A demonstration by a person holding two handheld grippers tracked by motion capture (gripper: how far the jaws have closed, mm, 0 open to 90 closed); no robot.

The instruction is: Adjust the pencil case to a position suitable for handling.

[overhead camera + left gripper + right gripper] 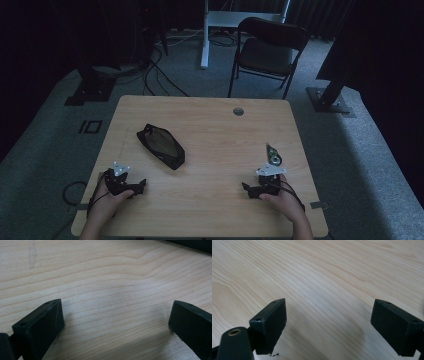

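High view: the left gripper (140,186) and right gripper (248,188) are rested on the pale wooden table (210,135), with a black zipped fabric pouch (161,145) beyond the left and a small green-and-white tape dispenser (273,155) just beyond the right. Left gripper view: jaws are held wide apart over bare wood – nothing between them. Right gripper view: jaws are likewise spread, empty.

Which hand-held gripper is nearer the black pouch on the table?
Left. The left hand-held gripper rests just below the black pouch, toward the near left edge. The right hand-held gripper sits across the table, close to a small green-and-white item.
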